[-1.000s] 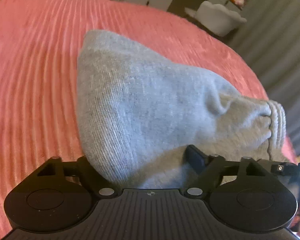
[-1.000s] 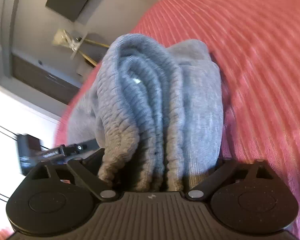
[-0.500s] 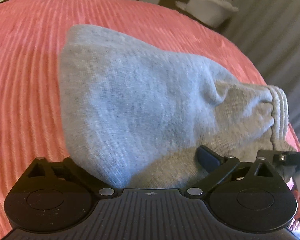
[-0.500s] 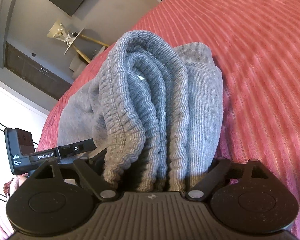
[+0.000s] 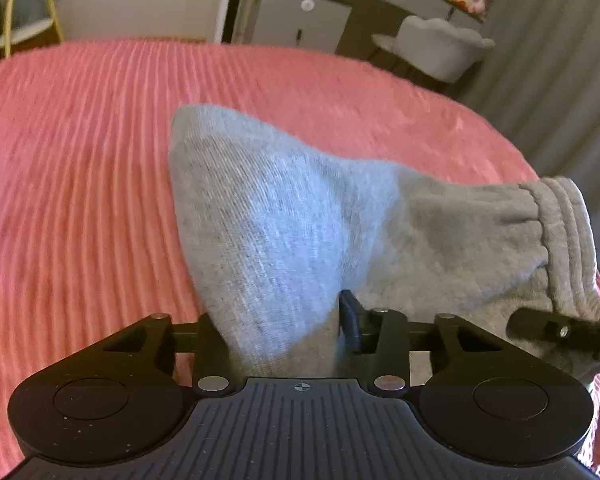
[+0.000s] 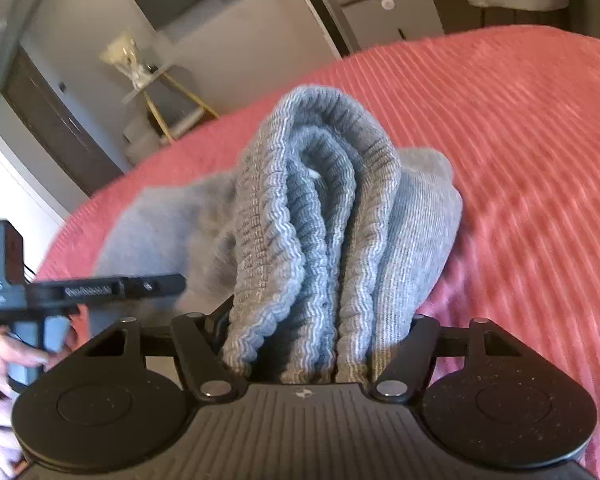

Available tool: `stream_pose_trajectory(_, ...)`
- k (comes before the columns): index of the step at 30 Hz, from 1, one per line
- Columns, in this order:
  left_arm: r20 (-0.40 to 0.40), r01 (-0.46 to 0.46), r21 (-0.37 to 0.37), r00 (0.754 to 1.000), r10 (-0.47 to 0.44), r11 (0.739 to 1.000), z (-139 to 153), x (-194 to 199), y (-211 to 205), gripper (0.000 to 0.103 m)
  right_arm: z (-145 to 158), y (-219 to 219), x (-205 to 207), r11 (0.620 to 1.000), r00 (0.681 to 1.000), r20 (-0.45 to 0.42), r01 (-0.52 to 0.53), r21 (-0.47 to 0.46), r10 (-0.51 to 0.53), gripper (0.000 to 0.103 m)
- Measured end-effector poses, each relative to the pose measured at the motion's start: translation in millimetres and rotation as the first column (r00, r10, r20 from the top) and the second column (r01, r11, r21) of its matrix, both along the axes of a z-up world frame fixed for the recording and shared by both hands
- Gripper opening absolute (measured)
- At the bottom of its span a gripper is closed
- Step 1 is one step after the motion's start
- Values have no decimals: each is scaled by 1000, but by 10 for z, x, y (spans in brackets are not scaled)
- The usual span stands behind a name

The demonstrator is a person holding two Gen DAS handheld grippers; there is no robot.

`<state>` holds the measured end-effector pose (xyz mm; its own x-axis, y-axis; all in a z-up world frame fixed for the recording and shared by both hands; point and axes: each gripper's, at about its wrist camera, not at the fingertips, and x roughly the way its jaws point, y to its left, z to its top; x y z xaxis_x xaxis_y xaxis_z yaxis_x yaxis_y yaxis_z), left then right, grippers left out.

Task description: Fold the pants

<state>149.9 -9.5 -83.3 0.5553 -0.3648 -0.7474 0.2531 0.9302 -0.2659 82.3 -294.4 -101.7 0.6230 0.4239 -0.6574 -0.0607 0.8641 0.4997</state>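
Pants of soft grey knit (image 5: 284,216) stretched lengthwise between both closing grippers, left gripper (image 5: 284,328) pinching plain cloth at lower centre, right gripper (image 6: 320,336) clamping the bunched ribbed waistband (image 6: 316,216).

Pink ribbed bedspread (image 5: 80,168); grey curtains (image 5: 560,80); grey chair (image 5: 440,50); gold-legged shelf (image 5: 24,8)

Pants (image 5: 292,216): grey knitted cloth, soft and matt, fine vertical ribs; waistband (image 6: 320,216) of thicker, crinkled elastic ribbing. Bedspread (image 5: 80,168): coral-pink plush cloth with raised parallel cords, slightly sheeny. Left gripper (image 5: 278,328) and right gripper (image 6: 320,336): black matt plastic, body grooved, dusty round caps, small shiny metal pins at the pivots.
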Motion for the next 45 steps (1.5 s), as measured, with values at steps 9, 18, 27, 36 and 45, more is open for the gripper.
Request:
stream_pose_trajectory(9, 128, -6, -32, 992, 10, 999, 406, 274, -208, 37, 433, 46, 266, 1000, 989, 145, 12, 29, -16, 64)
stream_pose_trajectory(18, 169, -101, 51, 981, 91, 994, 325, 749, -313, 65, 286, -139, 825, 993, 981, 161, 102, 52, -109, 69)
stream_pose_trajectory(27, 162, -331, -101, 925, 343, 938, 174, 130, 370, 95, 360, -10, 500, 899, 946, 231, 296, -323, -229, 96)
stream_pose_trajectory(36, 113, -268, 122, 960, 255, 956, -334, -115, 184, 100, -58, 719, 411, 745, 987, 160, 122, -656, -21, 97)
stream_pose_trajectory(45, 21, -369, 29, 929, 369, 929, -317, -322, 505, 100, 49, 389, 302, 785, 978, 133, 208, -583, -160, 97)
